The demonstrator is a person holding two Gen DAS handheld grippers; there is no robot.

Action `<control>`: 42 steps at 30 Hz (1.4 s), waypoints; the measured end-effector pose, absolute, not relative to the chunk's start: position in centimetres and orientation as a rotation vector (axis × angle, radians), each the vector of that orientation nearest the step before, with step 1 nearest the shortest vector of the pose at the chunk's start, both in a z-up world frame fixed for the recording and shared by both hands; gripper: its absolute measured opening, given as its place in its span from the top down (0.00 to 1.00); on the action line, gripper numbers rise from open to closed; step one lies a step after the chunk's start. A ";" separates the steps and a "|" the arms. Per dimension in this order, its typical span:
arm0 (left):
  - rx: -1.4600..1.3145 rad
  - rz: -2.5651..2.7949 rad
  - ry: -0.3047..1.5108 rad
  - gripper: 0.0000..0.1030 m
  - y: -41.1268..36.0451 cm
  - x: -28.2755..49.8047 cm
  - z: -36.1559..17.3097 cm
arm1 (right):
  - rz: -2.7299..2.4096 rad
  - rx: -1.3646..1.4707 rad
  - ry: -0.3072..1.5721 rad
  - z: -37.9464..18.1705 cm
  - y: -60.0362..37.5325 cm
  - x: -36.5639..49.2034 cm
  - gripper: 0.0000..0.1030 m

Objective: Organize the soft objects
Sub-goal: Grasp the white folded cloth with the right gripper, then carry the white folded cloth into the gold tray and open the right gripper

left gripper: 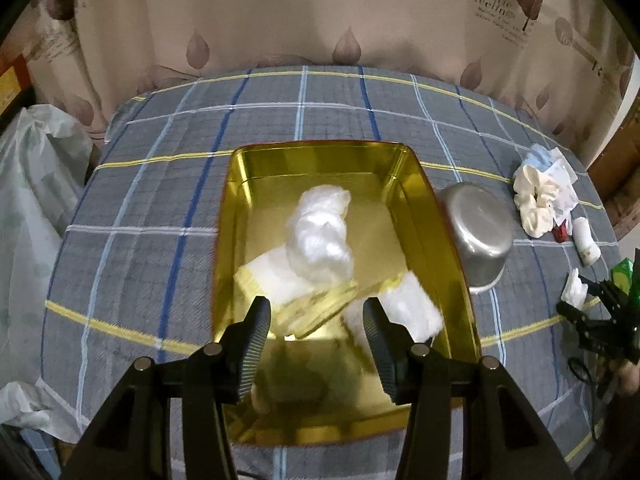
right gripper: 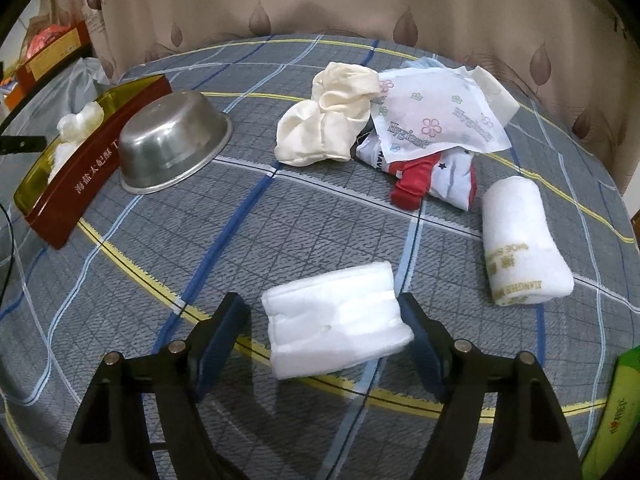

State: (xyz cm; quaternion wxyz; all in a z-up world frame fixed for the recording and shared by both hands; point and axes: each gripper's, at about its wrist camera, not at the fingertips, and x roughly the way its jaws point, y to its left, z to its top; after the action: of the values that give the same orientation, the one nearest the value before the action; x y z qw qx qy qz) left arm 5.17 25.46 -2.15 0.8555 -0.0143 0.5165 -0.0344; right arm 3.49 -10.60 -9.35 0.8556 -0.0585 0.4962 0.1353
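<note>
Gold metal shines inside the tin box (left gripper: 416, 184), which sits on a grey checked cloth (left gripper: 160, 208) with blue, white and yellow lines. The box is dark red on the outside in the right wrist view. Inside it lie a crinkly white bundle (left gripper: 320, 236), a flat white pack (left gripper: 276, 276) under it, and another white soft piece (left gripper: 416, 308) near the right wall. This part looks blurry, so I cannot tell more about them.

The left gripper (left gripper: 316, 316) hangs over the near end of the box. Its two black fingers stand wide apart and hold nothing.

Just beside the box on the right is a silver metal bowl (left gripper: 480, 236), turned upside down.

The right gripper (right gripper: 324, 312) is low over the cloth, well apart from the box. A folded white pad (right gripper: 336, 320) sits between its fingers. The right finger touches the pad's edge. The left finger looks a little apart from it, so the fingers are partly open and I cannot tell if they squeeze it yet.

A rolled white towel (right gripper: 520, 240) with gold letters lies near the pad on the right. Farther back is a heap: a cream cloth (right gripper: 324, 120), a thin flowery sheet (right gripper: 436, 116), and a red and white sock (right gripper: 436, 184) under it. A green pack (right gripper: 616, 412) peeks in at the right edge.
</note>
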 end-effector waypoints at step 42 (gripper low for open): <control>-0.367 0.199 1.028 0.52 36.6 1.0 -1.5 | 0.486 -0.148 0.954 -4.3 0.3 6.0 0.79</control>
State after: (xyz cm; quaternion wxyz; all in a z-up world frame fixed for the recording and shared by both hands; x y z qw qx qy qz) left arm 1.01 36.56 -1.52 0.8500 -0.1743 0.4880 0.0945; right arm 5.97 0.32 -4.26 0.8574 -0.0705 0.4542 0.2315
